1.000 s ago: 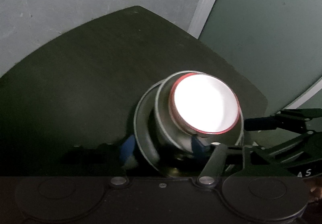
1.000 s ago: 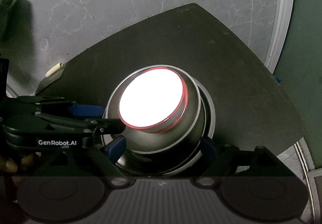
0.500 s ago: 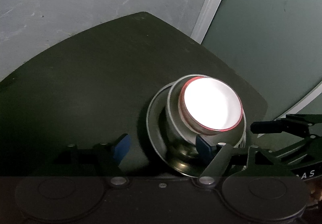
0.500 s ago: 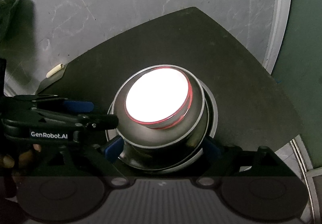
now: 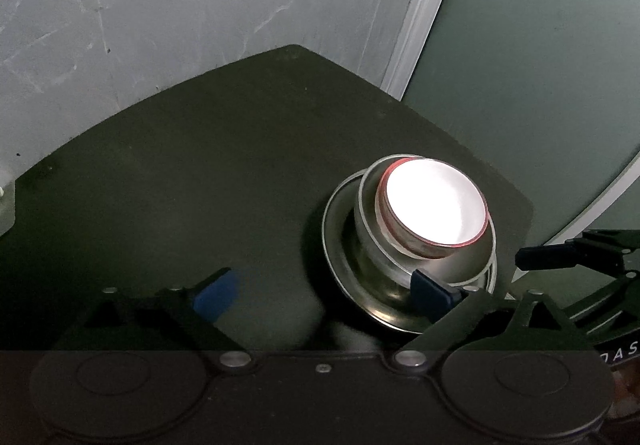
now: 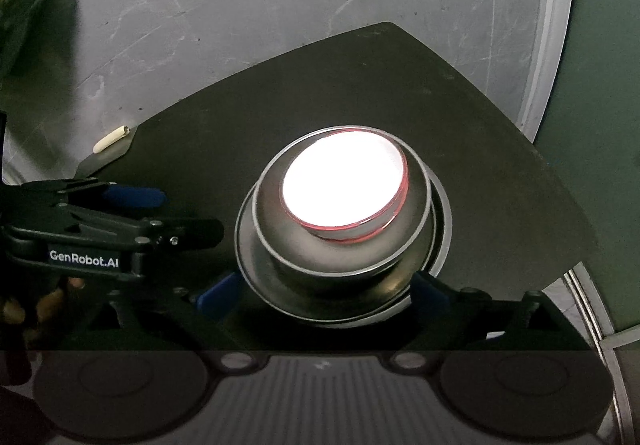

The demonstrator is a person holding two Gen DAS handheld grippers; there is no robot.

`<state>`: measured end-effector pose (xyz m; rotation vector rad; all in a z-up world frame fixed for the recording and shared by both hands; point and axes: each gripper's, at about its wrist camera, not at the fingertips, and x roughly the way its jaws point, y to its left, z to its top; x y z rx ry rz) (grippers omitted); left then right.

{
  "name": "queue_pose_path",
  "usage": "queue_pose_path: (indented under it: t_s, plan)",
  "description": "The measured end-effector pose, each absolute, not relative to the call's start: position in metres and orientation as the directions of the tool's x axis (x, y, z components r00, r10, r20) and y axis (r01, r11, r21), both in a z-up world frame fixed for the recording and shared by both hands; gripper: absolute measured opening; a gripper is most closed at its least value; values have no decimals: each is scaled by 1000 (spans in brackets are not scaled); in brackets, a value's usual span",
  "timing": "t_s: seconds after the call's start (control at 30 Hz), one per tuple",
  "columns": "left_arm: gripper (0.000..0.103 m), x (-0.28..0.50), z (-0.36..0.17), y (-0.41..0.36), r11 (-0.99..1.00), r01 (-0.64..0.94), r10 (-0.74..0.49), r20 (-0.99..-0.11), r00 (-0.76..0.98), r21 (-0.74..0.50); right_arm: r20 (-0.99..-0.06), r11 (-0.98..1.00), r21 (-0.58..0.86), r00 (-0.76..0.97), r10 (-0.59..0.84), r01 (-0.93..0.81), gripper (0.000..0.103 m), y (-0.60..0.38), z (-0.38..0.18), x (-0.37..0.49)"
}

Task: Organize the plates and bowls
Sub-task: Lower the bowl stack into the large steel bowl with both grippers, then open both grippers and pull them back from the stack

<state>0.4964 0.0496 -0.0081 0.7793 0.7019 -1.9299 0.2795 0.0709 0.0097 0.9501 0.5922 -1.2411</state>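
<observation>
A stack stands on the dark table [image 5: 200,173]: a steel plate [image 5: 340,245] at the bottom, a steel bowl [image 5: 460,269] on it, and a white bowl with a red rim [image 5: 434,203] inside. The stack also shows in the right wrist view, with plate [image 6: 248,245], steel bowl [image 6: 328,253] and white bowl [image 6: 344,185]. My left gripper [image 5: 324,293] is open and empty, to the left of the stack, its right fingertip by the plate. My right gripper [image 6: 324,293] is open, its blue pads on either side of the stack's near edge, grasping nothing.
The table sits on a grey marble floor [image 6: 280,5]. A small white cylinder [image 6: 110,139] lies at the table's left corner. A green surface [image 5: 540,45] lies to the right beyond a pale strip. The left gripper body [image 6: 88,245] is left of the stack.
My left gripper has let go of the stack, opened and drawn back to the left. My right gripper has pulled back a little; the stack looks smaller in both views.
</observation>
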Motion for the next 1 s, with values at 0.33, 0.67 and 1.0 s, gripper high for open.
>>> queue_pose_path:
  t_s: [0.33,0.67,1.0]
  plan:
    - [95,512,-9,58,-458,876,-517,-757,-400,-150,-823,-24,233,184,-537,972,101,88,15,300]
    - [100,529,-12,63,-483,865,-529,-742,-411,-135,-826,-45,201,145,-544,978,102,95,16,318]
    - [100,535,-17,67,-508,852,-510,-754,-414,-124,-834,-65,188,124,-537,980,102,104,19,328]
